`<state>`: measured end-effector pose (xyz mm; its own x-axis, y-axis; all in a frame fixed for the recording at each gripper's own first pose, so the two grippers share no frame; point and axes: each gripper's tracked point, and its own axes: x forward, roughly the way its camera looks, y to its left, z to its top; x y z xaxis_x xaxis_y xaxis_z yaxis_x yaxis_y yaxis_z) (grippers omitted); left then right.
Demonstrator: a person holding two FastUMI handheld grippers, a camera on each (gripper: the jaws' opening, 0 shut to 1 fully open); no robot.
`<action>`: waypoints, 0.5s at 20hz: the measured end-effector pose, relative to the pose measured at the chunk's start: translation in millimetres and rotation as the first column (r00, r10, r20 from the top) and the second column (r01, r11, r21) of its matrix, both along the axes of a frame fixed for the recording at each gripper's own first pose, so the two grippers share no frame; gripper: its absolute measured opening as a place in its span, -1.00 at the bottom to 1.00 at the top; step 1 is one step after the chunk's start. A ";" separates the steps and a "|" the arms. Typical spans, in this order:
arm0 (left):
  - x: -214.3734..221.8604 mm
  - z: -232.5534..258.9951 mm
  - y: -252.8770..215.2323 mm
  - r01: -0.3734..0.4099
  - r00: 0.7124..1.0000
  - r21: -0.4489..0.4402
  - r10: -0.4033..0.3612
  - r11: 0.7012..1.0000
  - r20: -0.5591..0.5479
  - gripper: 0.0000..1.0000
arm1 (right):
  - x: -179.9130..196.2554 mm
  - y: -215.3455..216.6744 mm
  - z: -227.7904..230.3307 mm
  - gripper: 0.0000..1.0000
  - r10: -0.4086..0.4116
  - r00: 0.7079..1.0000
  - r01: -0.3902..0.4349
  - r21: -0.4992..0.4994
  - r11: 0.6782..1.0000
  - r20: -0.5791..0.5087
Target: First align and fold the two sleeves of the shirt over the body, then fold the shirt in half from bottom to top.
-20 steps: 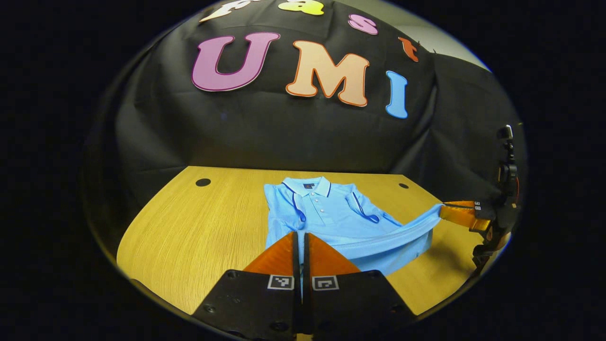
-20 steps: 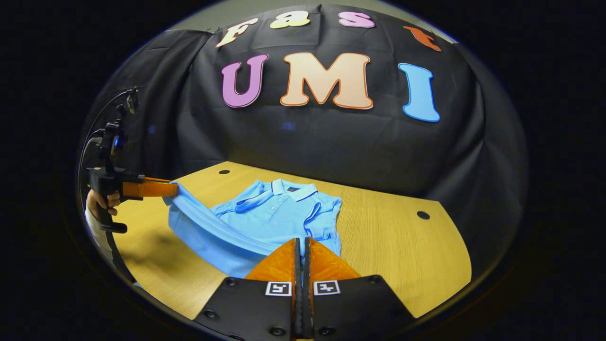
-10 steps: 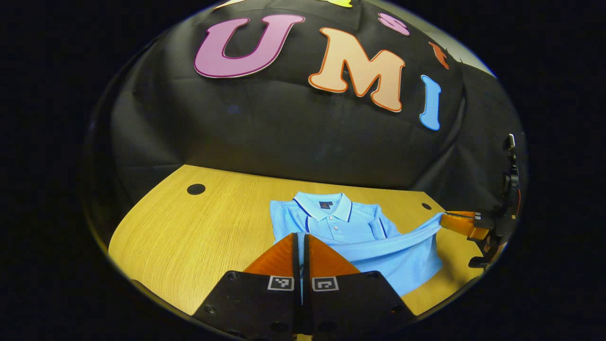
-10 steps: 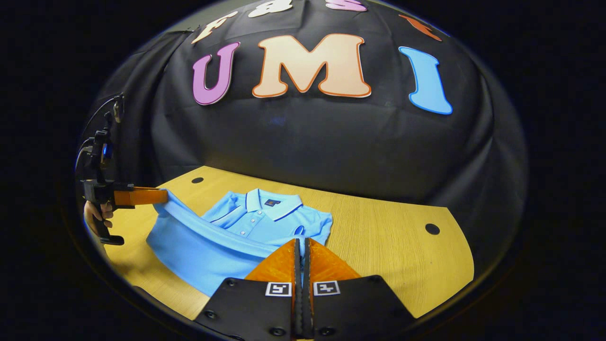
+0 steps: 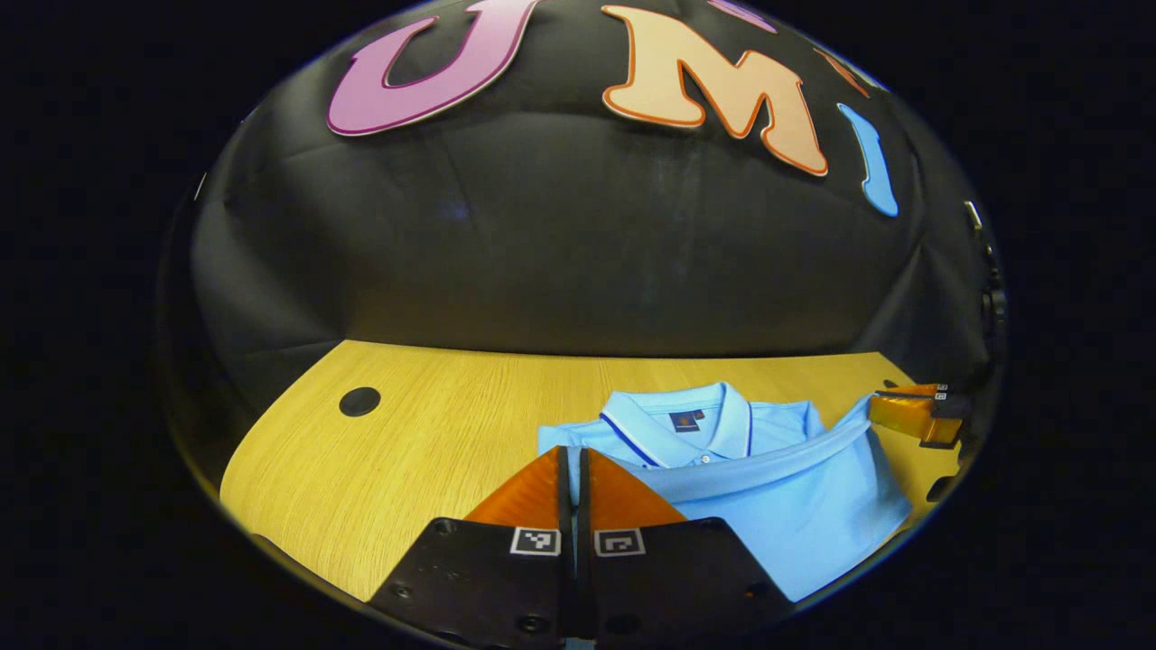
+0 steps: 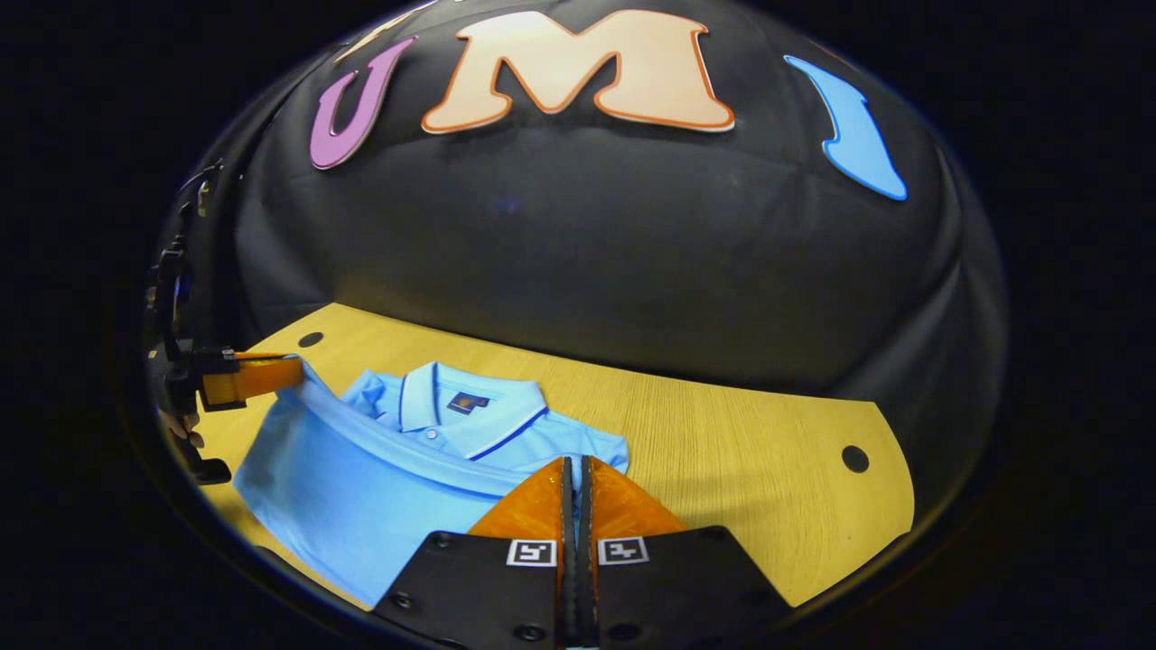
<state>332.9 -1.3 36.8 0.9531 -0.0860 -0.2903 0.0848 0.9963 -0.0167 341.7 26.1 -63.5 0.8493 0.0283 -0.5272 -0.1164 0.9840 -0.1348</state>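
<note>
A light blue polo shirt (image 5: 795, 506) lies on the wooden table (image 5: 433, 424), its collar (image 5: 677, 422) toward the wall. The bottom hem is lifted and stretched as a taut band across the body just below the collar. My left gripper (image 5: 571, 456) is shut on one hem corner; in the right gripper view it stands at the far left (image 6: 293, 372). My right gripper (image 6: 573, 465) is shut on the other corner of the shirt (image 6: 361, 487), and it appears at the right edge of the left gripper view (image 5: 880, 406). The sleeves are hidden under the raised cloth.
The table (image 6: 722, 451) has round cable holes (image 5: 359, 401) (image 6: 853, 459) near its corners. Black cloth hangs close behind the table's far edge. A person's hand (image 6: 176, 424) holds the left gripper's handle at the left rim.
Both grippers have carried the hem forward toward the collar; the lifted band now covers the buttons and folded sleeves, and the collar sits much closer in both views.
</note>
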 end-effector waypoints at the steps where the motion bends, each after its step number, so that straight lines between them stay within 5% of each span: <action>1: 4.9 -5.7 -1.5 -0.002 1.000 0.024 0.002 1.000 -0.005 -1.00 | 6.5 -3.9 -8.8 -0.95 -0.016 1.000 0.016 -0.001 1.000 -0.009; 8: 27.8 -15.5 -7.1 -0.025 1.000 0.109 0.024 0.994 0.006 -0.92 | 24.0 -14.0 -31.9 -0.91 -0.044 0.999 0.044 0.003 0.999 -0.013; 10: 23.0 -17.5 -7.0 -0.025 1.000 0.115 0.027 0.993 -0.015 -0.68 | 20.5 -11.0 -28.6 -0.54 -0.031 0.999 0.031 0.018 0.999 -0.013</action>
